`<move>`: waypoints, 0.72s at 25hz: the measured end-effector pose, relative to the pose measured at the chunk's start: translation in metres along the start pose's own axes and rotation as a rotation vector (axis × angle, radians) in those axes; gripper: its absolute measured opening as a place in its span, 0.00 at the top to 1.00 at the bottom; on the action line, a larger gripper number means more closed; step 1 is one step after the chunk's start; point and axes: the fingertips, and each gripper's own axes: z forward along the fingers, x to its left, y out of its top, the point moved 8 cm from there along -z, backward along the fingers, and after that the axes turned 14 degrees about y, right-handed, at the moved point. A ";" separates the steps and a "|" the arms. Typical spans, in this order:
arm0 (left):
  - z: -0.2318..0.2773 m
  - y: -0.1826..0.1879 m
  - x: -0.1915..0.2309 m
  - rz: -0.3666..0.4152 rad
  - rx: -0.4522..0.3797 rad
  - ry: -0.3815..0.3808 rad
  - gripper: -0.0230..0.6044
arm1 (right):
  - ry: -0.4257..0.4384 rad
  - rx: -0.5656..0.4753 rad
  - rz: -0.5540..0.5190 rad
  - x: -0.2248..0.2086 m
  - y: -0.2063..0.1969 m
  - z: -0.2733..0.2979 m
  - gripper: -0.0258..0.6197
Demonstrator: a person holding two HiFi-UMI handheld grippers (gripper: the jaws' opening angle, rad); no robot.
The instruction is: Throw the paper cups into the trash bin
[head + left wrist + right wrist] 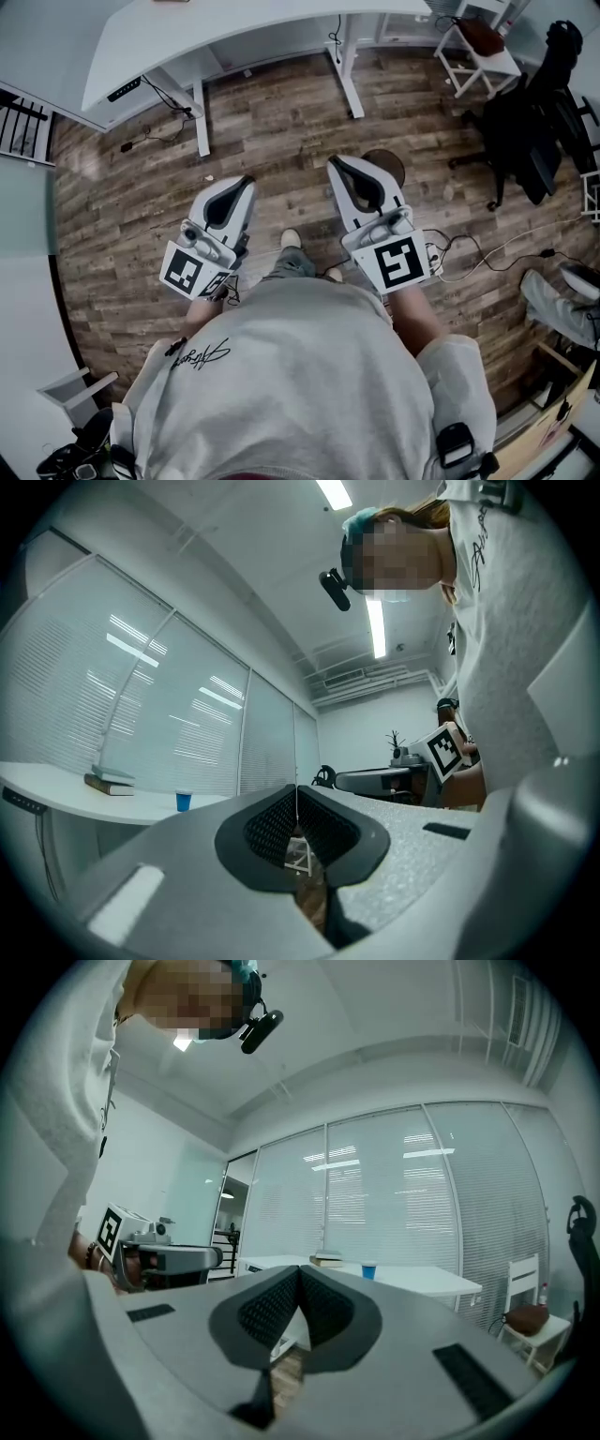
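White worktop (422, 1284): books (328, 1260) stacked flat, blue cup (369, 1270) upright just beside them. Wood floor (272, 131) beneath, black office chair (525, 131) standing on it.

Sweatshirt print: dark cursive script (200, 354) on the left chest of the person's grey sweatshirt (309, 394); too looped to read.
Left marker cube (185, 272): black-and-white square code pattern, no letters.
Right marker cube (398, 262): same kind of pattern, no letters.
Other readable text: none.
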 end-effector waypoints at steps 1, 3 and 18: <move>0.002 0.001 0.004 0.002 -0.003 -0.002 0.95 | -0.004 -0.007 -0.002 -0.002 0.001 0.003 0.95; 0.006 0.001 0.012 0.004 -0.011 -0.004 0.95 | -0.011 -0.019 -0.007 -0.006 0.002 0.010 0.95; 0.032 -0.002 0.087 0.010 -0.024 -0.058 0.95 | -0.065 -0.017 0.026 -0.019 -0.004 0.082 0.95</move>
